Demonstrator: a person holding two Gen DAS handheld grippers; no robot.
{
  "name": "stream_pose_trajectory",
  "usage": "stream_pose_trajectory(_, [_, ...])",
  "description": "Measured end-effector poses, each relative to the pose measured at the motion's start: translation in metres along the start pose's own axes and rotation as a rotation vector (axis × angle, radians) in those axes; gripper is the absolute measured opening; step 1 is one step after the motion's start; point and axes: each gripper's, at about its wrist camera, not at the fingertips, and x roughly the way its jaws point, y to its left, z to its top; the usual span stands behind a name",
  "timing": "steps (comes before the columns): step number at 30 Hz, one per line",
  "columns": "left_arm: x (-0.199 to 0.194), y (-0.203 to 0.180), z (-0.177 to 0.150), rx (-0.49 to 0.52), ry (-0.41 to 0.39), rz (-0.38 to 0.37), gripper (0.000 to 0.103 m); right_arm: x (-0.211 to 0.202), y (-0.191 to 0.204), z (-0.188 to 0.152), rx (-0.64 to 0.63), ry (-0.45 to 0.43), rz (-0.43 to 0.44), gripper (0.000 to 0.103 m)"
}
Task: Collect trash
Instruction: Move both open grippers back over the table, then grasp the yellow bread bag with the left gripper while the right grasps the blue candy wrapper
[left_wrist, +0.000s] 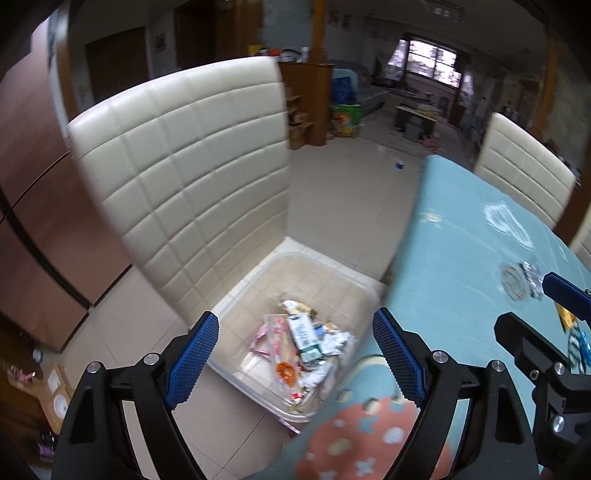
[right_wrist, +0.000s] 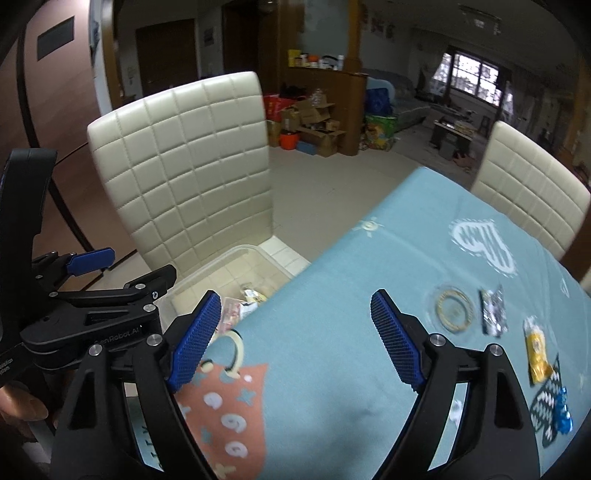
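My left gripper (left_wrist: 295, 321) hangs open above a clear plastic bin (left_wrist: 236, 306) that sits on a cream chair seat. The bin holds several wrappers and cartons (left_wrist: 303, 343). Nothing is between the left fingers. My right gripper (right_wrist: 295, 332) is open over the blue tablecloth (right_wrist: 332, 295) and holds nothing. On the cloth to its right lie a silver foil wrapper (right_wrist: 493, 312), a yellow wrapper (right_wrist: 537, 350), a blue wrapper (right_wrist: 563, 411) and a round ring-shaped piece (right_wrist: 454, 308). Each gripper shows at the edge of the other's view.
A quilted cream chair back (left_wrist: 184, 166) rises behind the bin. A second cream chair (right_wrist: 528, 192) stands at the table's far side. The table edge runs just right of the bin. Tiled floor and boxes (right_wrist: 314, 125) lie beyond.
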Motion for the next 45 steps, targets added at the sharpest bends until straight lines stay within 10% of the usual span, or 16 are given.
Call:
stream_pose_trajectory(25, [-0.041, -0.249, -0.046, 0.474, 0.026, -0.373, 0.083, -0.126, -0.219, -0.150, 0.512, 0.036, -0.445, 0.083])
stream_pose_trajectory(45, [0.005, -0.419, -0.047, 0.695, 0.079, -0.470, 0.083, -0.101, -0.352, -0.190, 0.641, 0.118, -0.524, 0.078])
